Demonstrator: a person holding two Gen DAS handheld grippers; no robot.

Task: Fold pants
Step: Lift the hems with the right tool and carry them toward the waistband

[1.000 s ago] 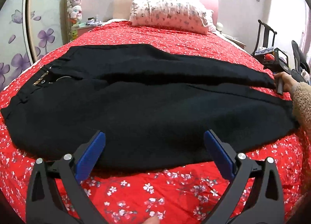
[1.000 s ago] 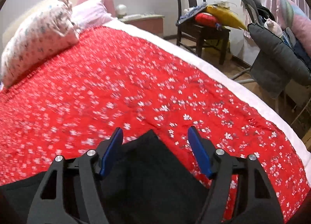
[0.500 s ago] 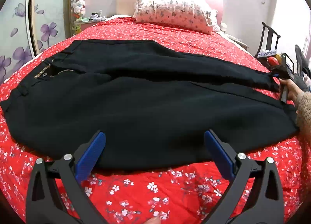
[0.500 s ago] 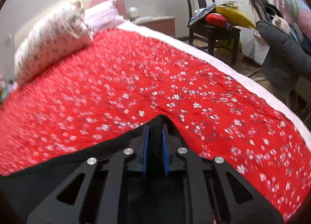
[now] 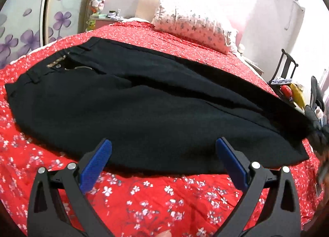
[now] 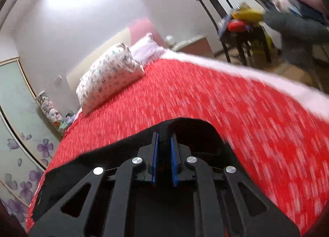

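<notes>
black pants (image 5: 156, 105) lie spread flat across a red floral bedspread (image 5: 156, 195) in the left wrist view, waistband toward the left by the wardrobe door with purple flowers (image 5: 22, 37), legs running off to the right. the left gripper (image 5: 163, 167) hangs just above the near edge of the cloth with its blue pads (image 5: 95, 167) standing wide apart and nothing between them. a patterned pillow (image 5: 191, 27) sits at the head of the bed, and a dark wooden chair (image 5: 284, 66) stands past the right side. at the far right rim something dark and blurred sits by the hem of the pants; what it is cannot be made out.

in the right wrist view the right gripper (image 6: 163, 144) has its pads drawn together and clamped on a fold of the pants (image 6: 197, 134), which humps up over the fingertips and trails back under the tool. the bedspread (image 6: 236, 113) behind is streaked with blur. the pillow (image 6: 109, 80) lies upper left, the chair (image 6: 236, 37) with bright clutter on its seat upper right, and a stack of small plush toys (image 6: 50, 109) stands beside the wardrobe door (image 6: 18, 126).
</notes>
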